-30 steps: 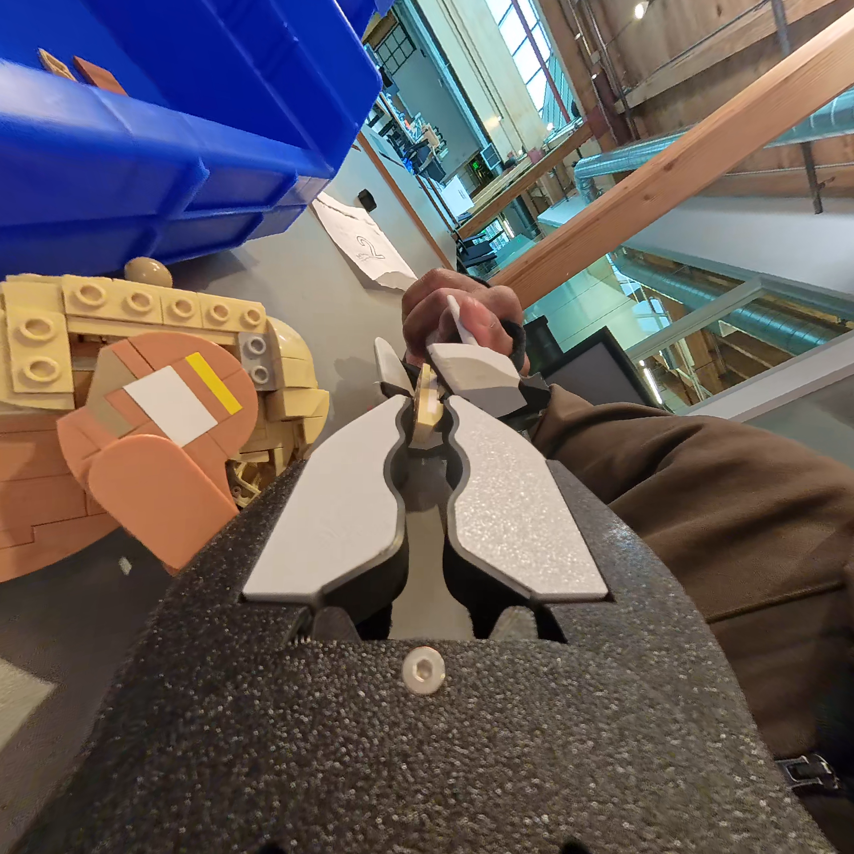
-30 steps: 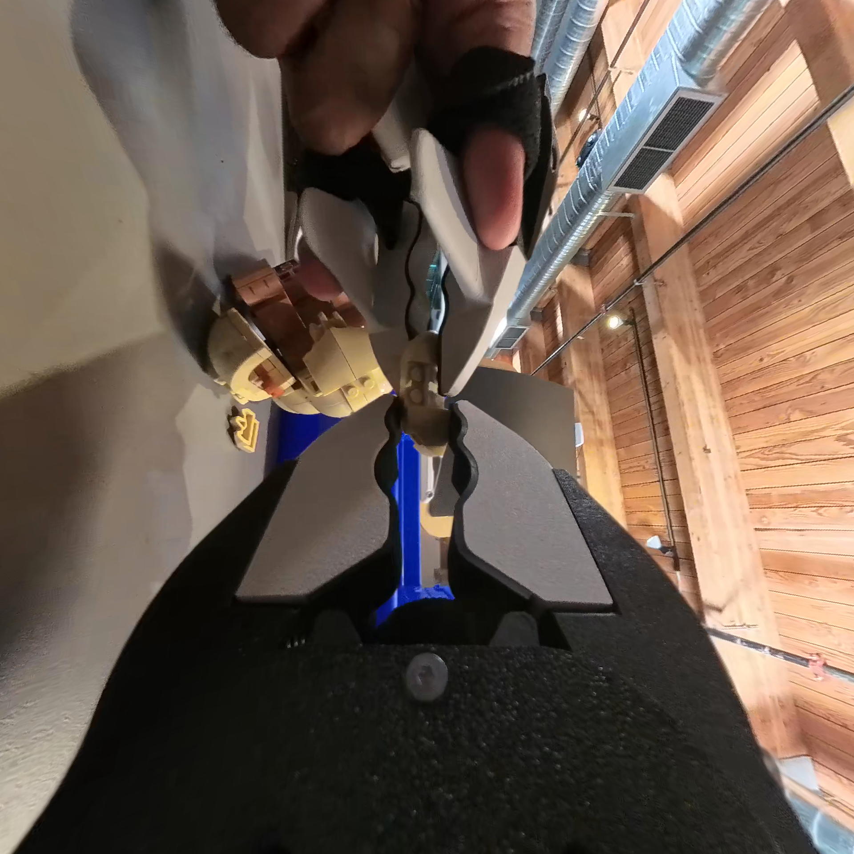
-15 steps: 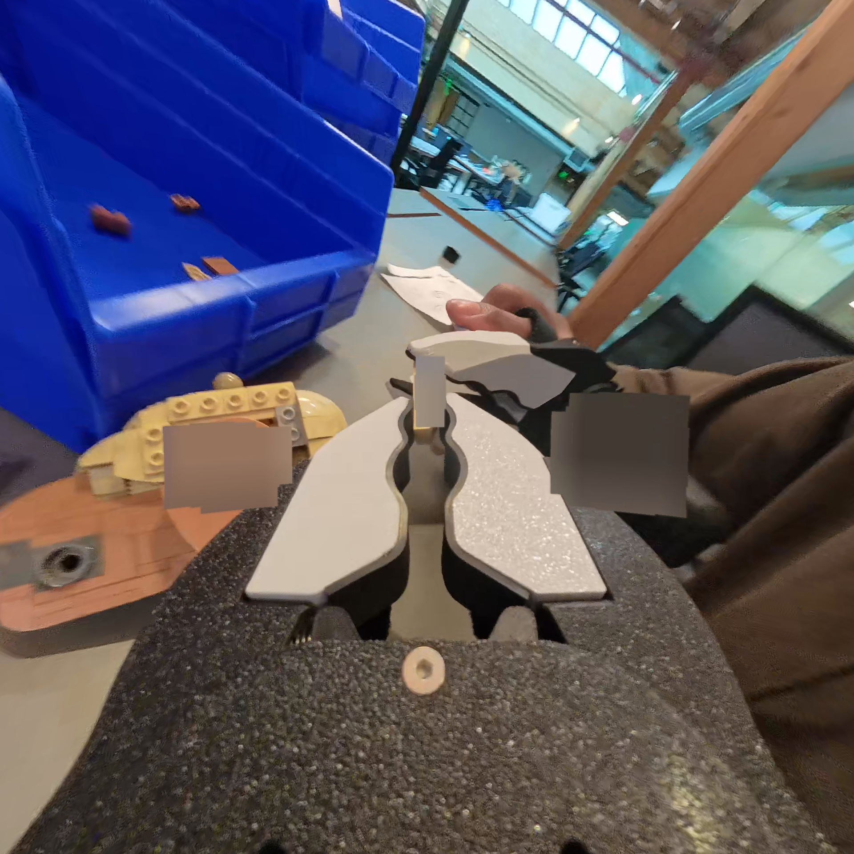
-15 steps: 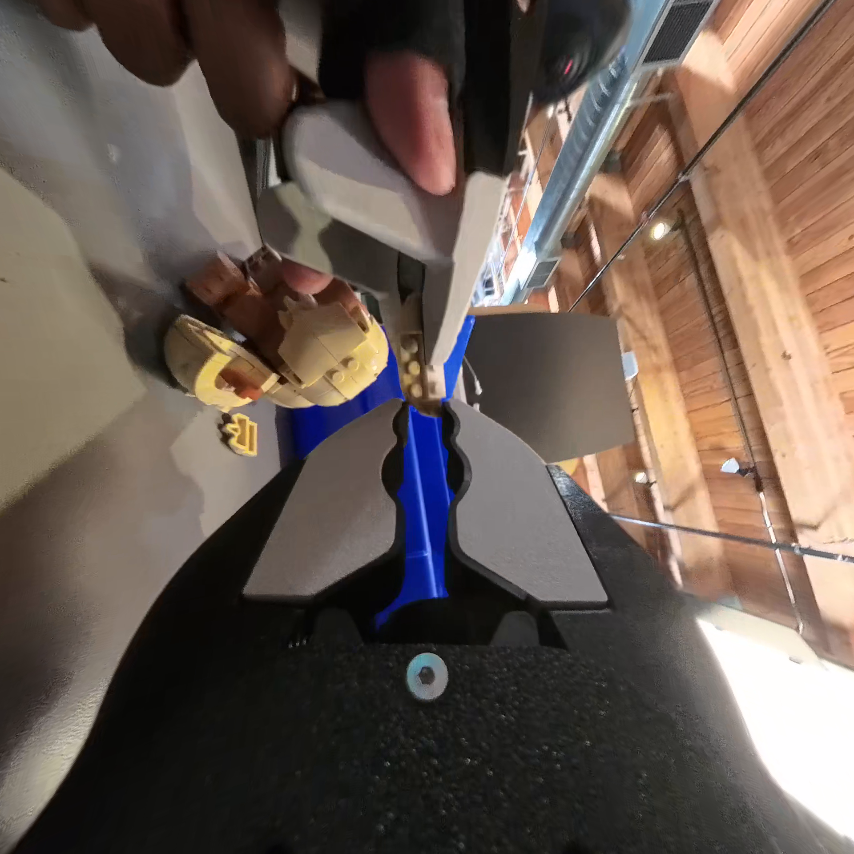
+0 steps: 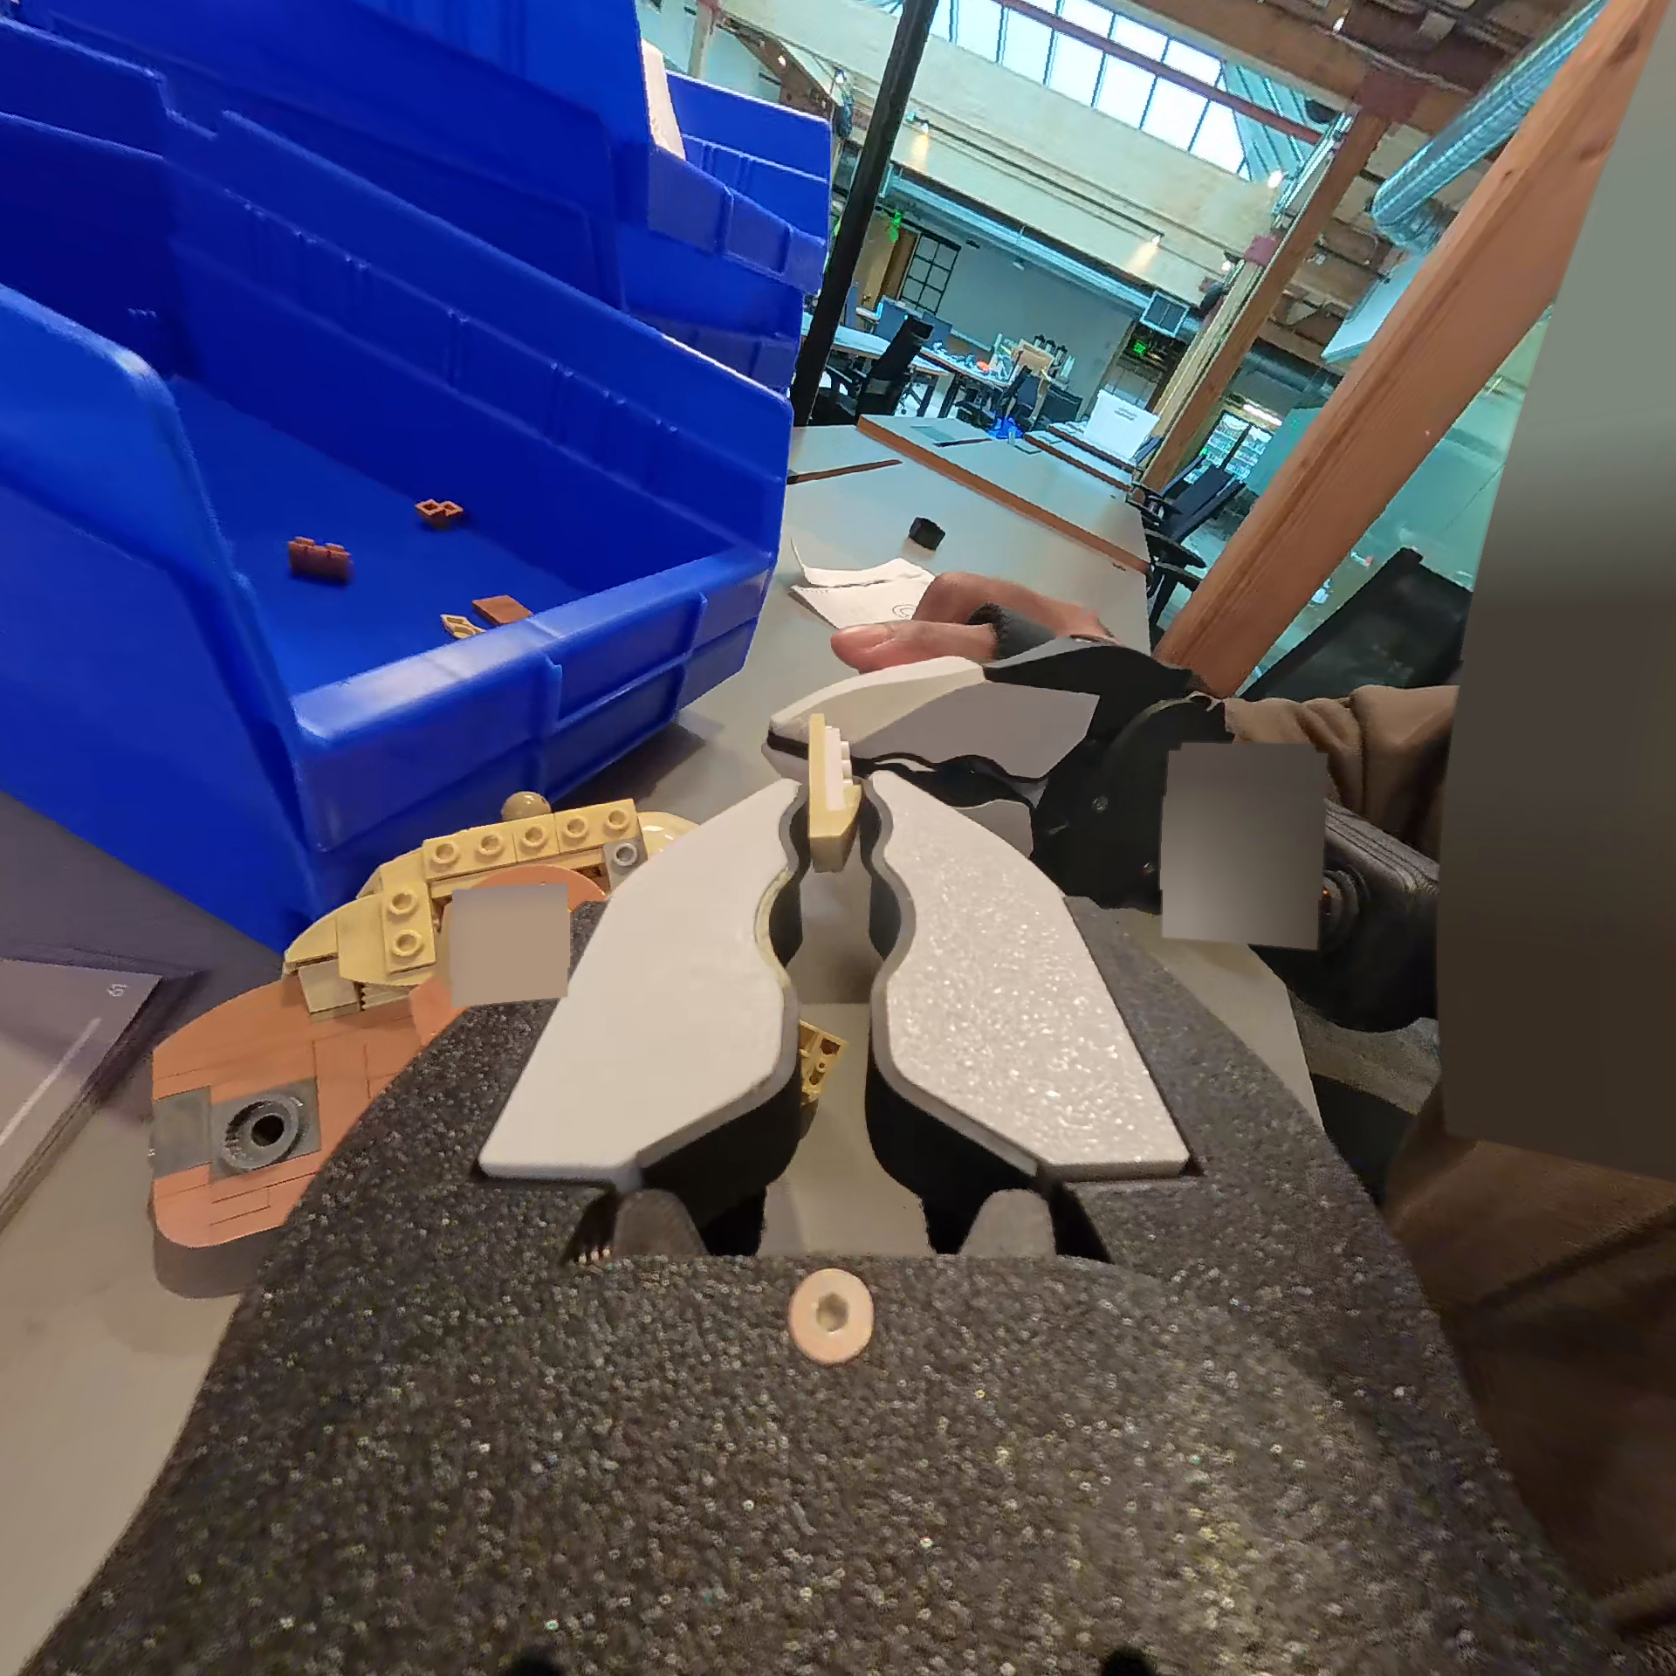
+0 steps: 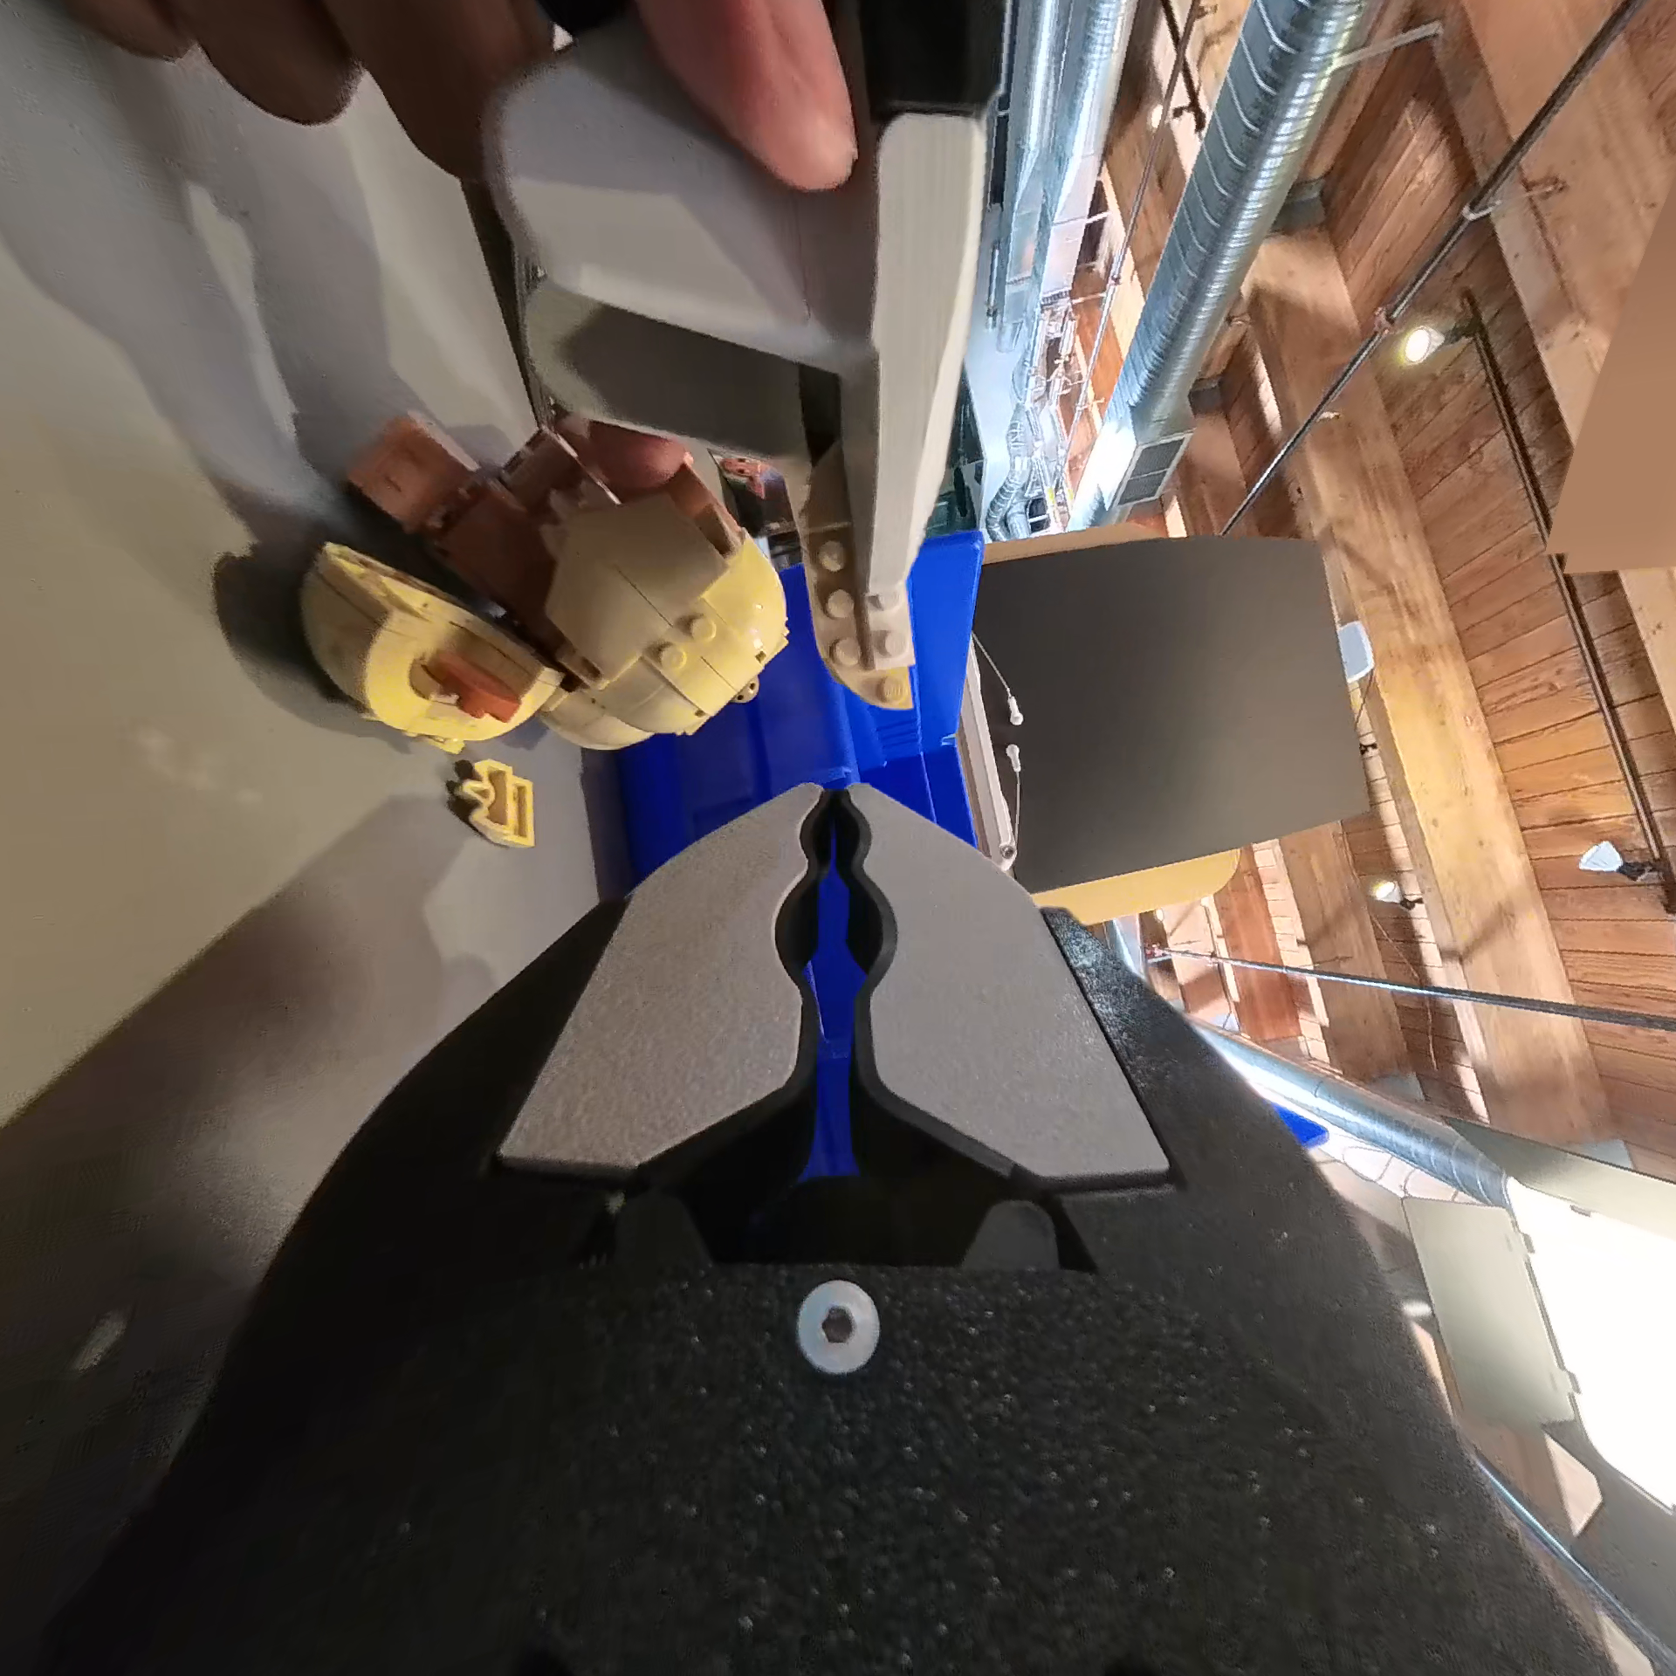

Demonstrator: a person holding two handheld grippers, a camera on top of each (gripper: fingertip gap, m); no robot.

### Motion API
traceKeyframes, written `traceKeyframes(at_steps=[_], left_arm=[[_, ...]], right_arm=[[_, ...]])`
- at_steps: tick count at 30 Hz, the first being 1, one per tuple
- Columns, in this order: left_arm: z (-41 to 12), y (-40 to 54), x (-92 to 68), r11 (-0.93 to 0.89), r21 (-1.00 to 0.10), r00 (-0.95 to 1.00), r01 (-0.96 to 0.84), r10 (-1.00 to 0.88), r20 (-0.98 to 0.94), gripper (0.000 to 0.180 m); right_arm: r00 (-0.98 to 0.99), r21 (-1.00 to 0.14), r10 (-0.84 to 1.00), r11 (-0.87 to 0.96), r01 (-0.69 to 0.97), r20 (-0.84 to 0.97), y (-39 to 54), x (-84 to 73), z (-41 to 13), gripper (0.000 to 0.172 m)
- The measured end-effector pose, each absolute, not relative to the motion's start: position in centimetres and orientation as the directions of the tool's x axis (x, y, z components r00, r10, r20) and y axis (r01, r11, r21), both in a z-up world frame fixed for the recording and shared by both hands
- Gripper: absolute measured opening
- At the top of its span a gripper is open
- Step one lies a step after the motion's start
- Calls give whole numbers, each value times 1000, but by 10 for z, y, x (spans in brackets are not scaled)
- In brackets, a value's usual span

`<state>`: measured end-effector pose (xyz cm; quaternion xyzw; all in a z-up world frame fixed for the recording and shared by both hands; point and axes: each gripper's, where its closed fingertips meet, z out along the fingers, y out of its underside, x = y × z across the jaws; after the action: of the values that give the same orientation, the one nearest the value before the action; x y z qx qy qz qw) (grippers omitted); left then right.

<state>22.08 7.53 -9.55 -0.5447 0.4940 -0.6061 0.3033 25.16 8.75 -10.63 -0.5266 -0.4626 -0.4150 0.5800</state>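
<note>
The left gripper (image 5: 833, 798) is clamped on a small tan brick plate (image 5: 830, 798) that stands upright on edge between its fingertips, white studs facing right. The right gripper (image 6: 835, 796) has its tips pressed together on nothing, and lies just beyond that plate in the left wrist view. Left of the grippers, a tan and brown brick model (image 5: 426, 916) rests on the grey table (image 5: 998, 508), close under the front lip of a blue bin (image 5: 508, 689). A small yellow piece (image 6: 497, 805) lies apart from the model. Bare tabletop stretches beyond toward a sheet of paper (image 5: 857, 580).
</note>
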Motion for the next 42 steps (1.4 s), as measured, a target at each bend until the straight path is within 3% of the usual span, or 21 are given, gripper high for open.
traceKeyframes(at_steps=[18,42], left_arm=[[-97,73,225,-158,-970,-224,-186,-954,198,10],[-96,73,225,-96,-983,-249,-153,-959,133,10]], right_arm=[[215,-211,-34,88,974,976,101,266,-107,0],[177,-173,-40,81,982,983,104,270,-112,0]])
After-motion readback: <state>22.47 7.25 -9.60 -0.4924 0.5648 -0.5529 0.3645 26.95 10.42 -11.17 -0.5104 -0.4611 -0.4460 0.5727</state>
